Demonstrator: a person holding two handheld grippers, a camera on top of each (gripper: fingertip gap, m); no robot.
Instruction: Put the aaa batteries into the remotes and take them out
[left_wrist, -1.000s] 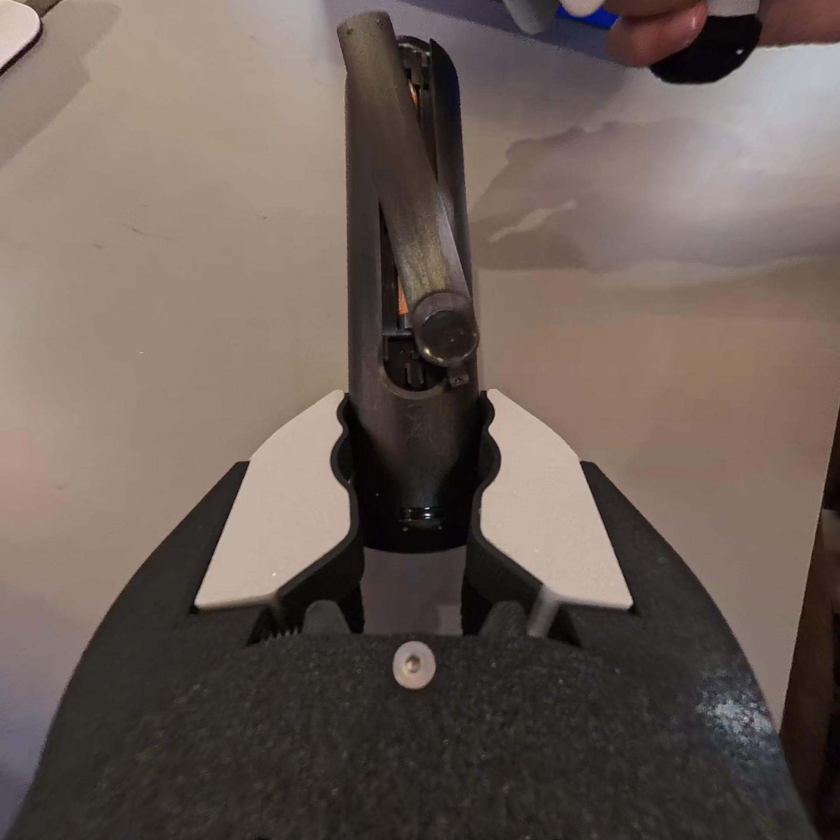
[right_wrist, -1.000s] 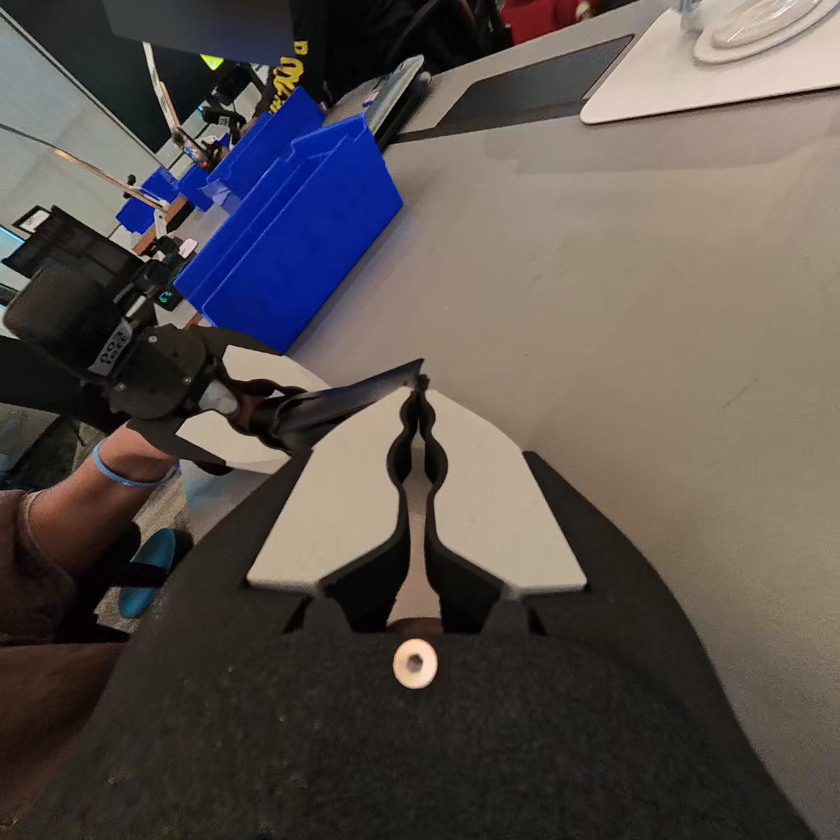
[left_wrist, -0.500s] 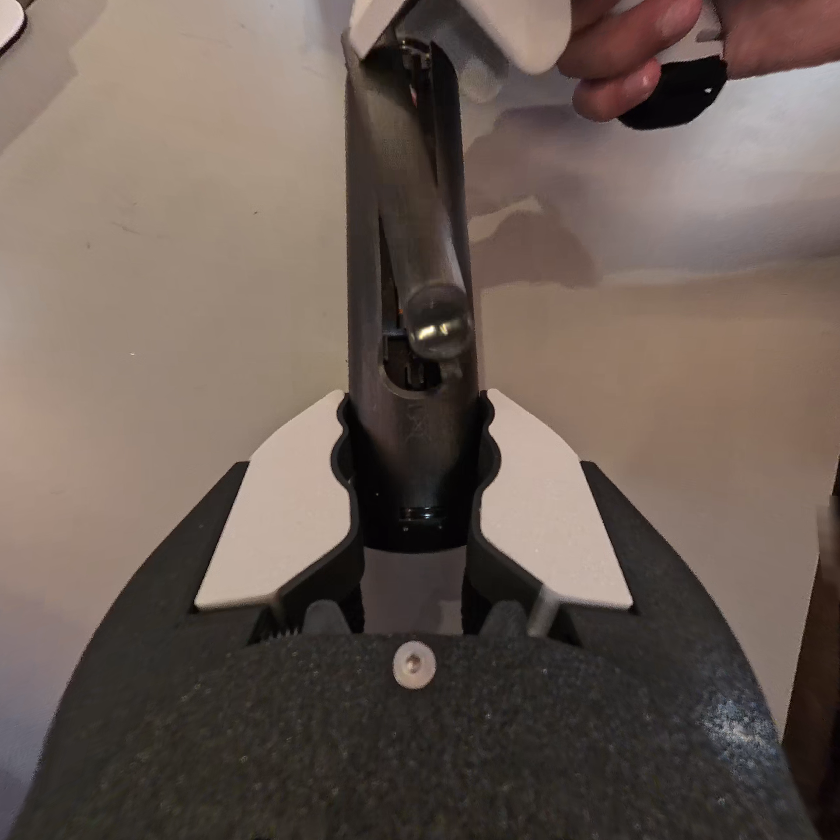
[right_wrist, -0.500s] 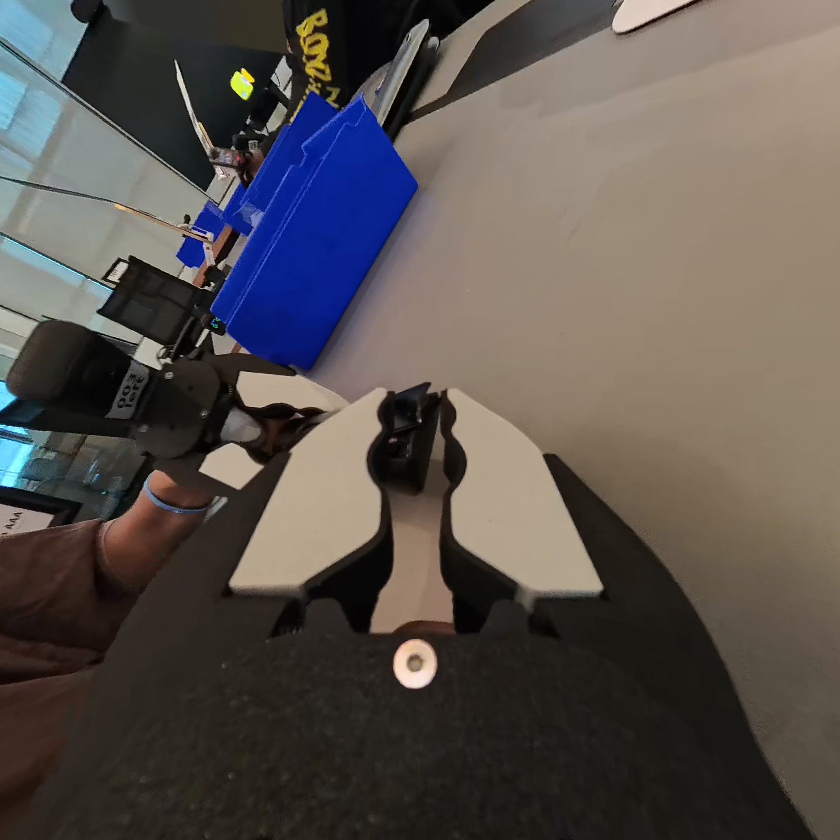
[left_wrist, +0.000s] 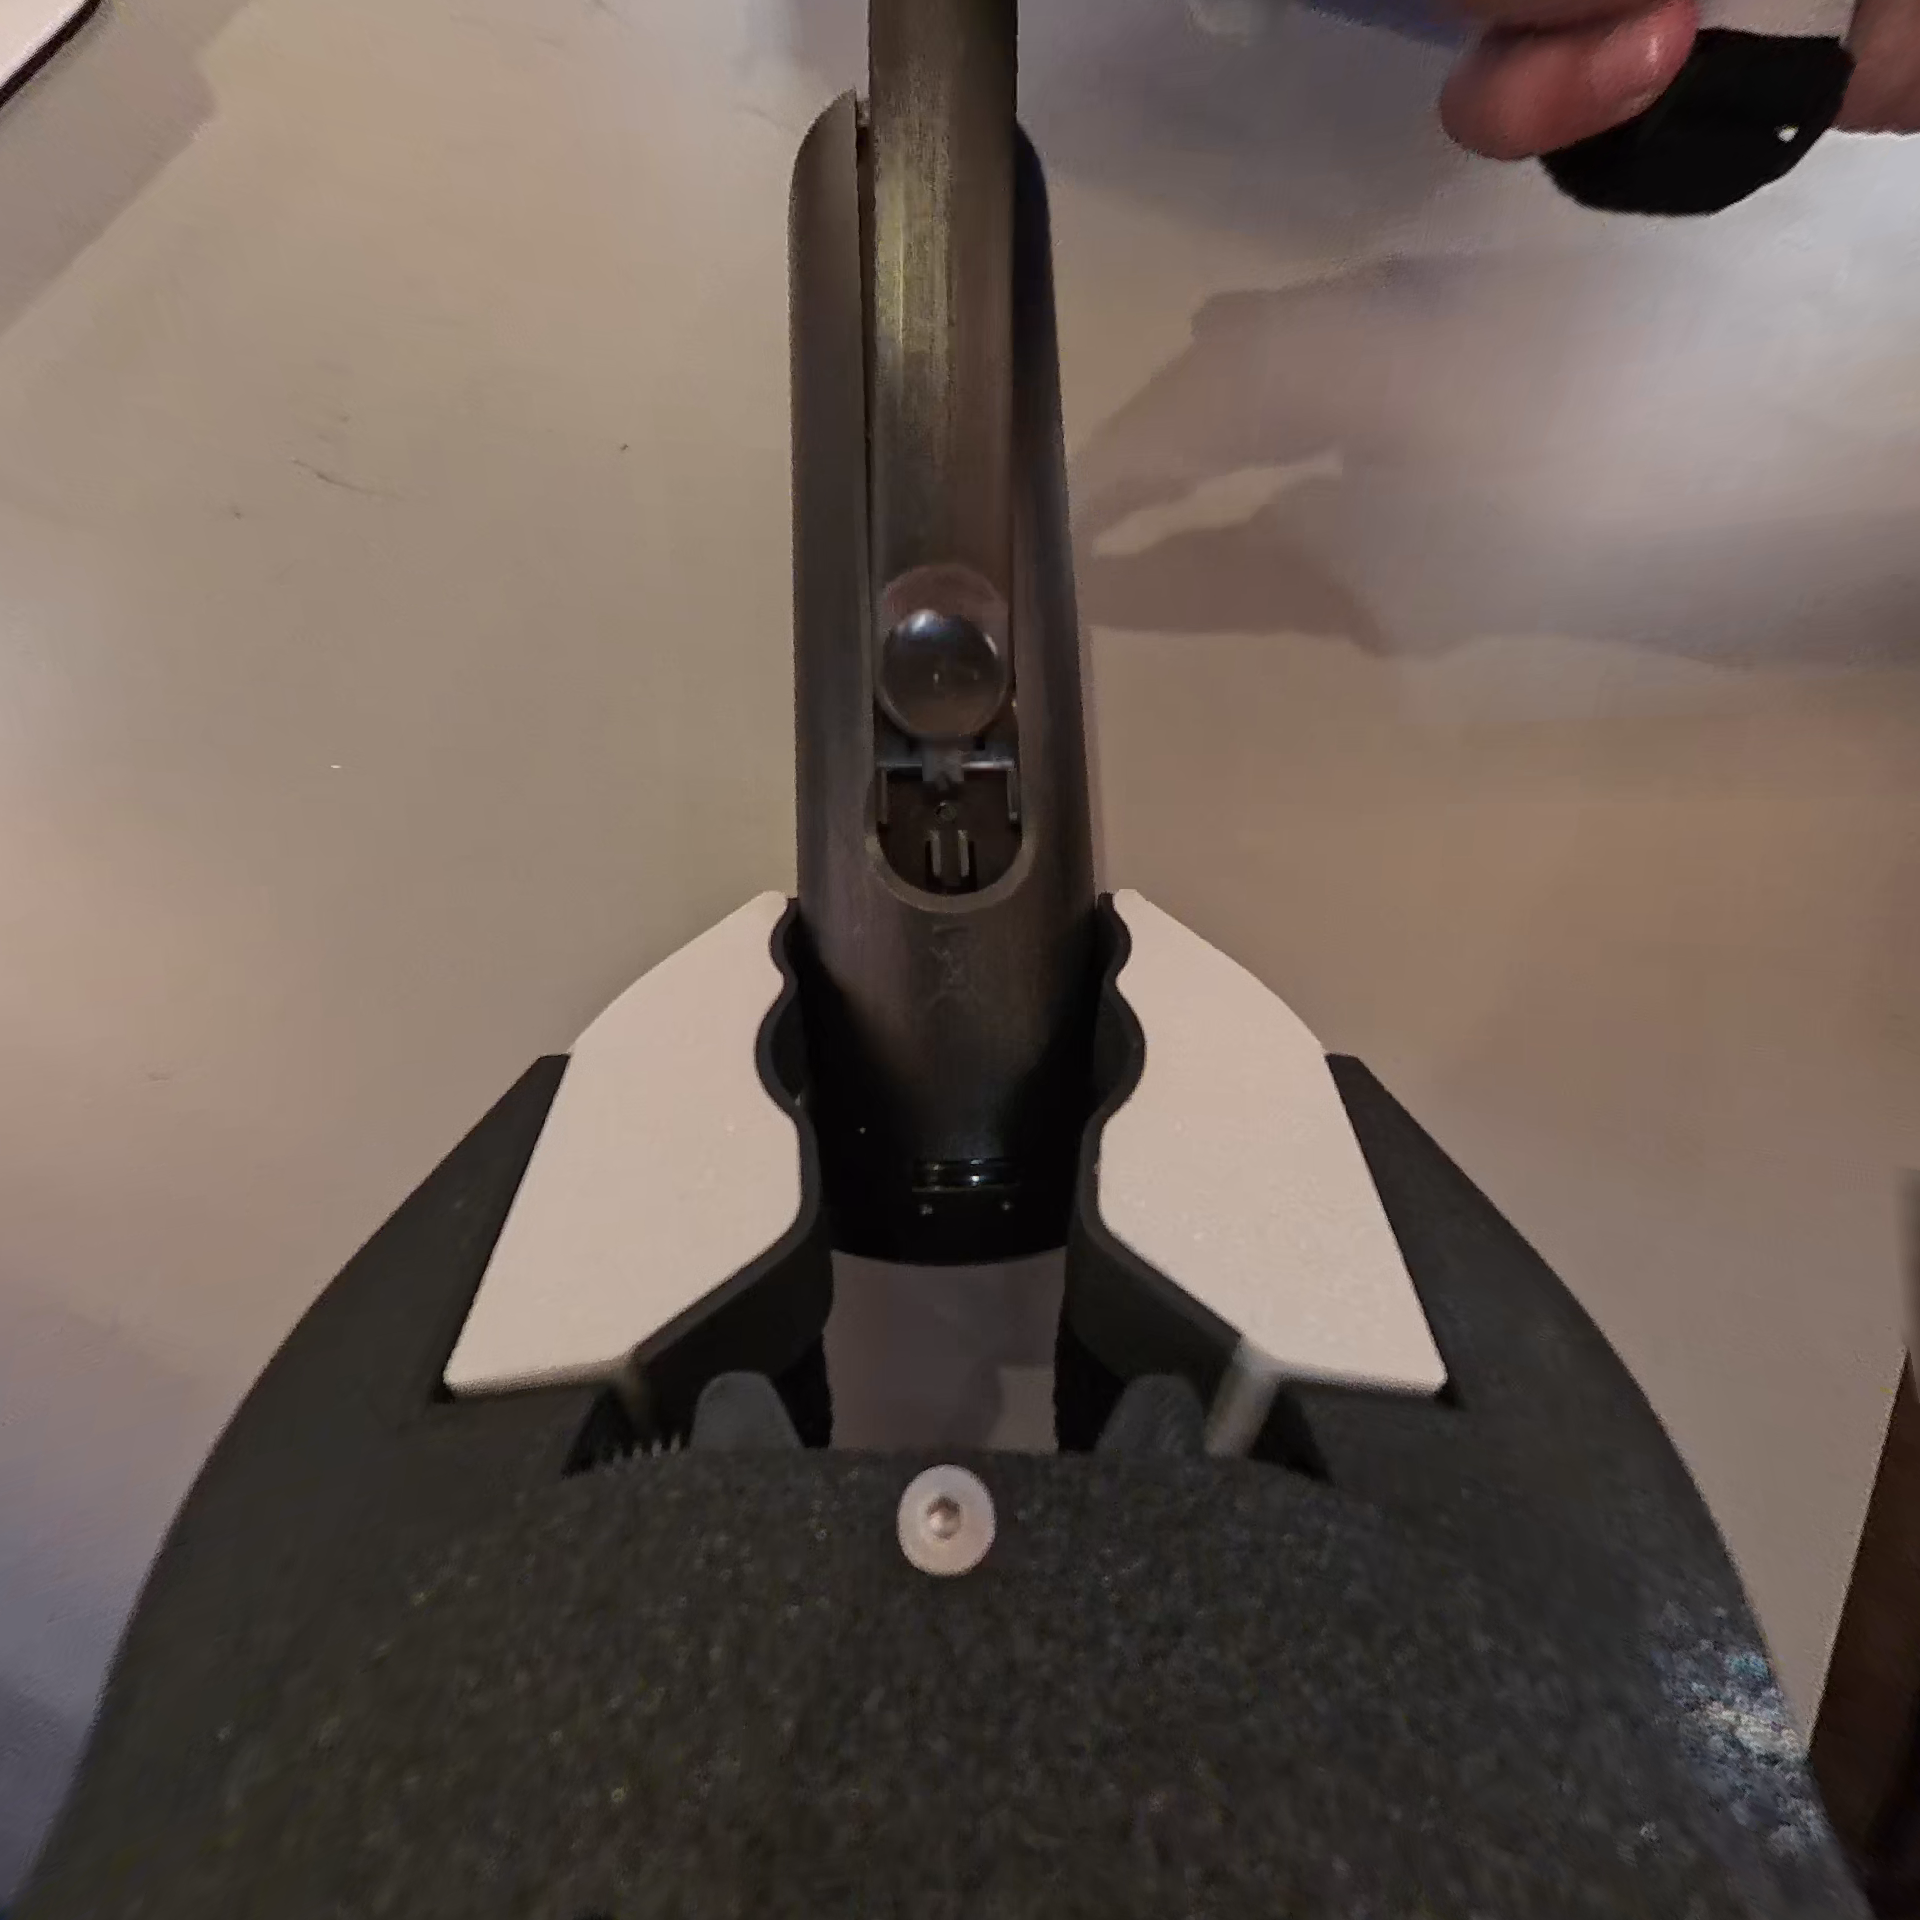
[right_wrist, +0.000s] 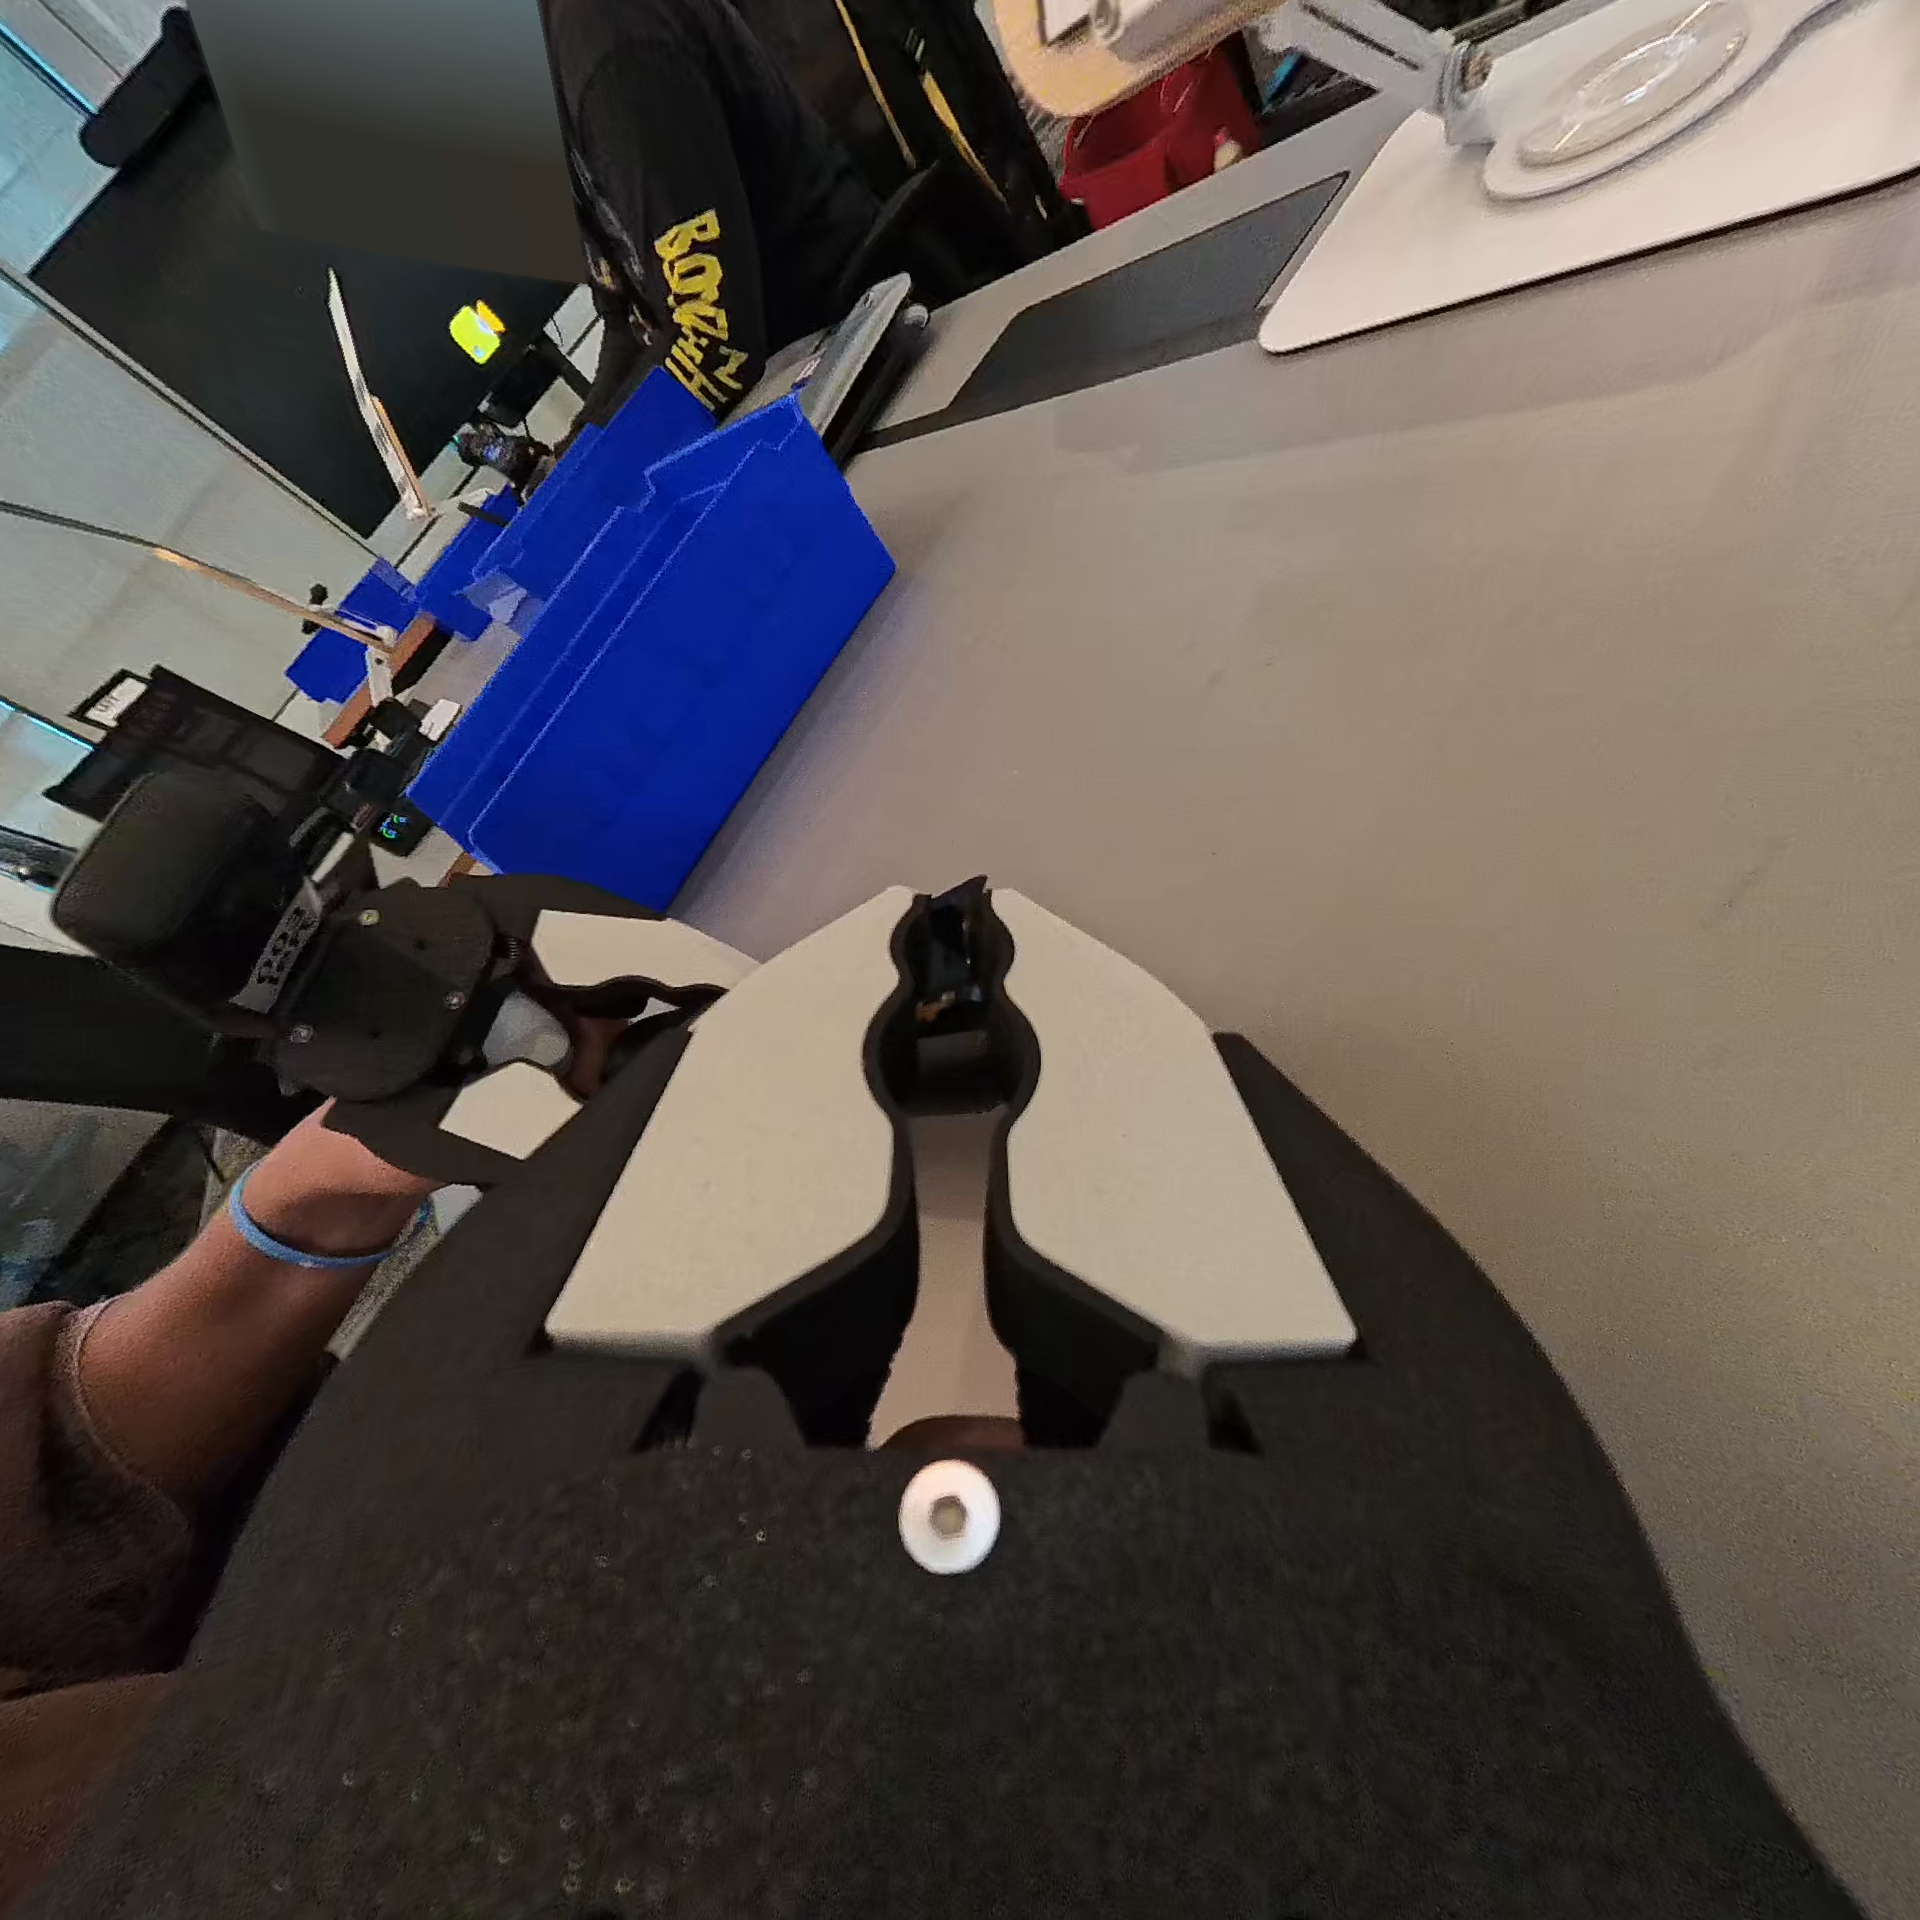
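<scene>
Clamps, with the left gripper (left_wrist: 948, 914), the near end of the dark remote (left_wrist: 831, 520): fingers partly closed, pressing against both of its sides, body pointing away toward 12 o'clock above the pale table (left_wrist: 416, 623). Shows the battery compartment open and facing up. Holds one AAA battery (left_wrist: 940, 312) lengthwise in that compartment, in line with the remote, round metal end cap toward 6 o'clock, just above the small contact clip. Runs off the top edge of the left wrist view, so hides the far end of both remote and battery.

Shows a person's hand (left_wrist: 1558, 73) at 1 o'clock in the same view, wrapped around a black part, blurred.

Narrows the right gripper (right_wrist: 951, 904) to a slim gap; frames a small dark piece between the fingertips, seemingly the remote's far end. Cannot tell whether pinched or merely enclosed.

In the right wrist view, places the left gripper at 9 o'clock, a wrist with a blue band (right_wrist: 312, 1236) below it at 8 o'clock. Sets blue bins (right_wrist: 665, 675) on the grey table at 11 o'clock, well apart from the fingers. Sets a white mat (right_wrist: 1455, 249) with a clear dish (right_wrist: 1621, 94) on it at 1 o'clock, far off.
</scene>
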